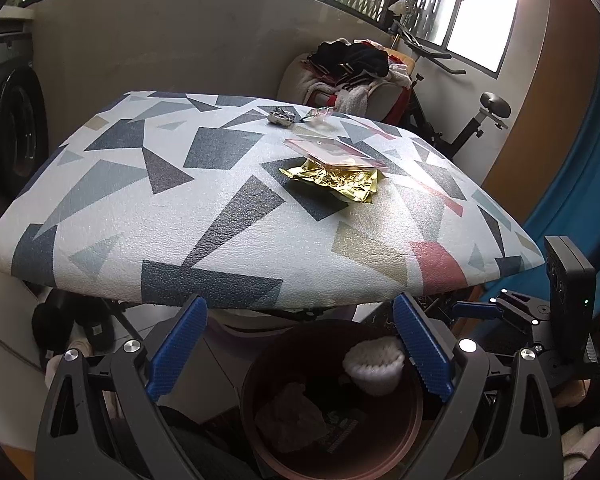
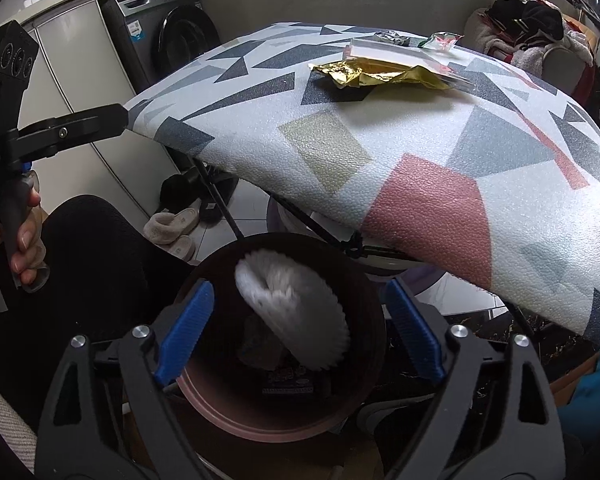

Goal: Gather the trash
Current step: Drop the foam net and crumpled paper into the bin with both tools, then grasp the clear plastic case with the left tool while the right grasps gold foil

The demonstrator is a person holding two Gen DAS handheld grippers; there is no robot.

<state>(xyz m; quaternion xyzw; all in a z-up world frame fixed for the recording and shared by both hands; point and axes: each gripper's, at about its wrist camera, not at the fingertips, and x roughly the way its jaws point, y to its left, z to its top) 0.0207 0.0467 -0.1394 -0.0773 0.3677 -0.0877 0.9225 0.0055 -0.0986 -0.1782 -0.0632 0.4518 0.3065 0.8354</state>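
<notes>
Left gripper [image 1: 300, 344]: jaws apart, nothing held, poised over brown bin [image 1: 414, 420]. White paper cup liner [image 2: 296, 316]: seen above the bin, between the spread, empty jaws of right gripper [image 2: 300, 328]. Patterned table [image 2: 420, 168]: gold foil wrapper [image 2: 380, 76], clear packet [image 2: 384, 52], crumpled foil ball [image 1: 281, 116] and small wrapper [image 2: 442, 41] are left uncollected. Risk: light wrappers may be slid away by a shallow pinch.

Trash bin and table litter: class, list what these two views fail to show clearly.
- Bin contents under the white paper liner: dark, unreadable, right wrist view.
- Gold wrapper: partly covered by the clear packet, left wrist view.
- Crumpled foil and small wrapper: too small to identify.
- Liner: motion-blurred, right wrist view.
</notes>
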